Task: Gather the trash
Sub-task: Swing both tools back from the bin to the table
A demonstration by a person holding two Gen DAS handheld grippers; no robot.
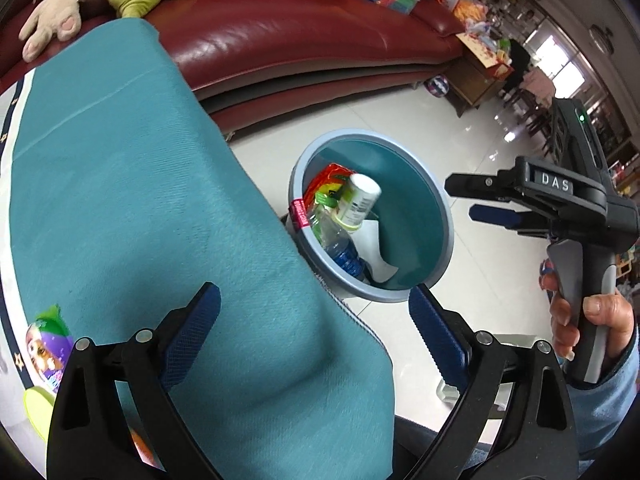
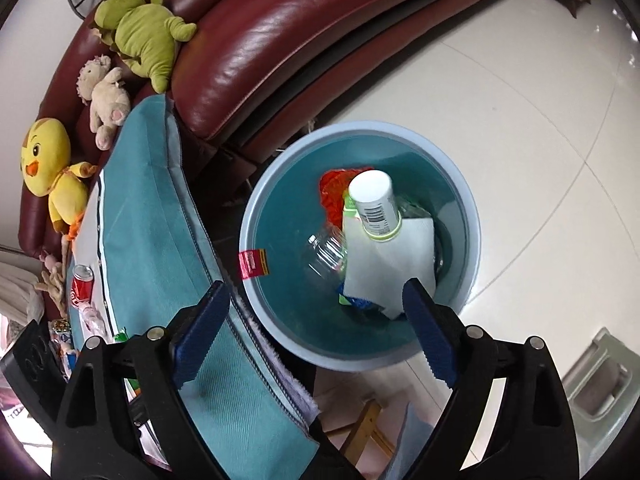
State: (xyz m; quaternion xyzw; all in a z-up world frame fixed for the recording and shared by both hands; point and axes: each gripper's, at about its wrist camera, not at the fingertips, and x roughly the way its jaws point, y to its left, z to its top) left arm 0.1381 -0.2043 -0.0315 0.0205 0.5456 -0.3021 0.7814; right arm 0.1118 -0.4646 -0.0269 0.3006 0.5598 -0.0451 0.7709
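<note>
While both your left gripper [image 1: 314,334] and right gripper [image 2: 316,330] stand spread and empty, the bin [image 2: 472,216] with trash sits at twelve o'clock of your right one.

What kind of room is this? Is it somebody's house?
Most likely a living room in a home. A long dark red leather sofa holds soft toys such as a green plush animal and a yellow plush duck, and a round blue plastic trash bin stands on the shiny tiled floor.
</note>
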